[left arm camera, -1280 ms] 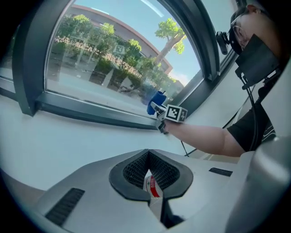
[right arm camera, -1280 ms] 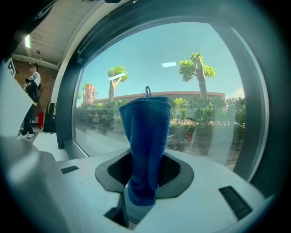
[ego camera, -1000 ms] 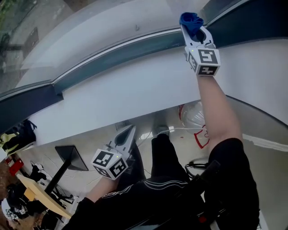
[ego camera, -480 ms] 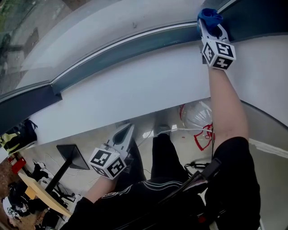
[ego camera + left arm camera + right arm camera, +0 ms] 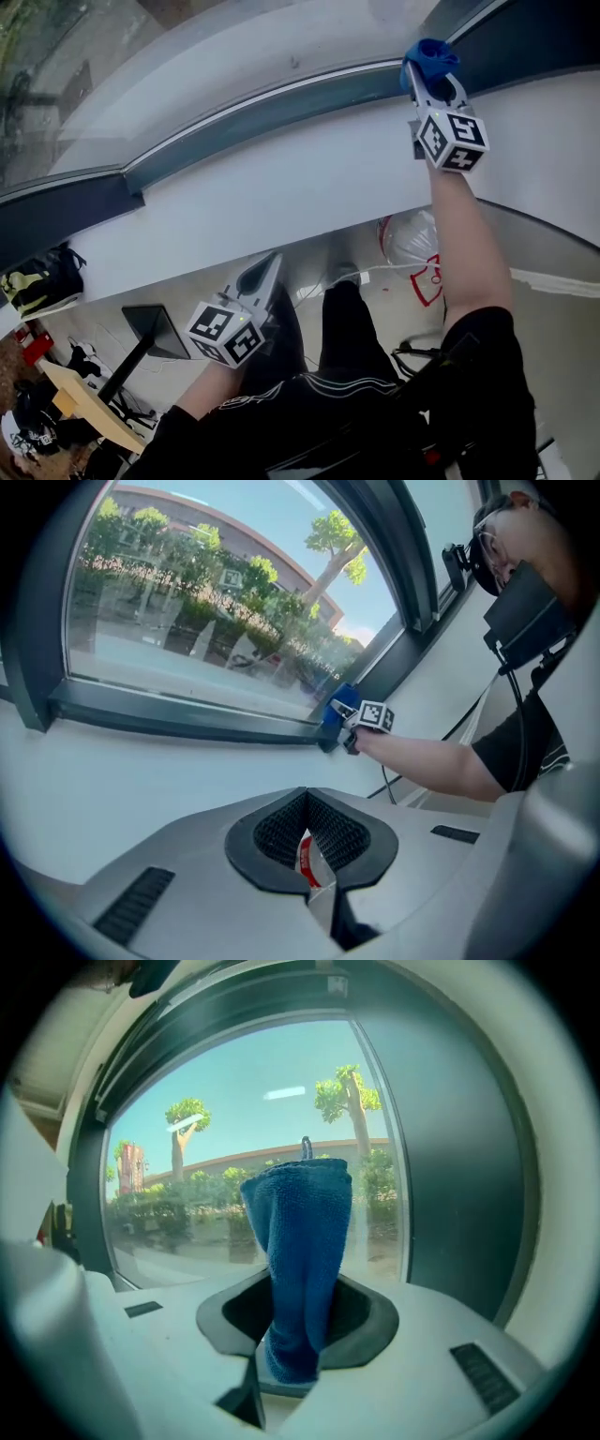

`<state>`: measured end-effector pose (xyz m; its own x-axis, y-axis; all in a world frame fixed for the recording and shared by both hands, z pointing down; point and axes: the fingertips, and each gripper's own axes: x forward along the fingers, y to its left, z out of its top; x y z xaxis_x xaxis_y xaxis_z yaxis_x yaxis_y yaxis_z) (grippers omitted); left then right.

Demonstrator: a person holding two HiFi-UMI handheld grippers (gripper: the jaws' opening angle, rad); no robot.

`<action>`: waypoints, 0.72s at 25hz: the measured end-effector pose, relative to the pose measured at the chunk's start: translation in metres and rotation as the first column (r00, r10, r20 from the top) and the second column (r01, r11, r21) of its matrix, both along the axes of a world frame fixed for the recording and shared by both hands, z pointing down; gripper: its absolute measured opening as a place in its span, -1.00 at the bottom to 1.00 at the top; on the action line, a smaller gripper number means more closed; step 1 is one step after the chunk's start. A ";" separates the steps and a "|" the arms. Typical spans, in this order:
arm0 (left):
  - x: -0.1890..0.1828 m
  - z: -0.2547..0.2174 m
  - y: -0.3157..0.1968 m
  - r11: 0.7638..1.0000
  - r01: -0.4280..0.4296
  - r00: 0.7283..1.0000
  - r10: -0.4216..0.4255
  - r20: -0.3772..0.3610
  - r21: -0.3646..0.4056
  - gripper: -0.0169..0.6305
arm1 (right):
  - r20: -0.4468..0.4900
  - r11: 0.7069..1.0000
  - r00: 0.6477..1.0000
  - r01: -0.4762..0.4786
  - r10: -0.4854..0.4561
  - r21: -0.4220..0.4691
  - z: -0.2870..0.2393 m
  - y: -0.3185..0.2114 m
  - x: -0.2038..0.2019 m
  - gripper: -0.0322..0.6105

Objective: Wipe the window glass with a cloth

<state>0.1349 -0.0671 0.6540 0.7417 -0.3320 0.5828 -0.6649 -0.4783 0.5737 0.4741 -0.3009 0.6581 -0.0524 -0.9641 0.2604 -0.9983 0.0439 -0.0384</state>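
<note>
In the head view my right gripper (image 5: 427,80) reaches up at the top right, shut on a bunched blue cloth (image 5: 427,56). The cloth lies against the bottom corner of the window glass (image 5: 187,56), where it meets the dark frame (image 5: 262,105). In the right gripper view the blue cloth (image 5: 300,1241) stands up between the jaws of my right gripper (image 5: 300,1288), in front of the glass (image 5: 216,1147). My left gripper (image 5: 267,272) hangs low below the sill, shut and holding nothing. The left gripper view shows the left gripper (image 5: 304,803), with the cloth (image 5: 337,705) far off.
A broad white sill (image 5: 281,183) runs under the frame. Below it on the floor are a clear bag with red print (image 5: 412,248), a cable (image 5: 375,272), a black stand (image 5: 150,328) and a wooden table (image 5: 70,394). My dark-trousered legs (image 5: 347,356) fill the bottom centre.
The right gripper has carried the cloth to the right along the bottom of the glass, then back a little. The left gripper has hardly moved.
</note>
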 end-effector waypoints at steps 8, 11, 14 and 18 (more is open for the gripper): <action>-0.046 -0.145 -0.032 0.978 -0.070 0.992 0.090 -0.091 0.197 -0.93 | 0.180 0.955 0.938 0.291 -0.297 0.059 -0.174 0.117 -0.172 -0.56; -0.063 -0.210 -0.043 0.949 -0.090 0.982 0.135 -0.131 0.302 -0.93 | 0.223 0.910 0.882 0.408 -0.415 0.078 -0.251 0.153 -0.233 -0.55; -0.087 -0.270 -0.024 0.939 -0.097 0.976 0.154 -0.153 0.330 -0.93 | 0.242 0.848 0.815 0.524 -0.526 0.077 -0.317 0.204 -0.298 -0.55; -0.107 -0.354 0.012 0.902 -0.091 0.969 0.177 -0.170 0.422 -0.93 | 0.223 0.774 0.744 0.624 -0.630 0.106 -0.393 0.268 -0.357 -0.55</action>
<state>0.0281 -0.0549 0.2997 0.8820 -0.3975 0.2532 -0.4705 -0.7748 0.4222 0.1174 -0.0325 0.2652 -0.7029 -0.6978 0.1380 -0.7059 0.6606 -0.2554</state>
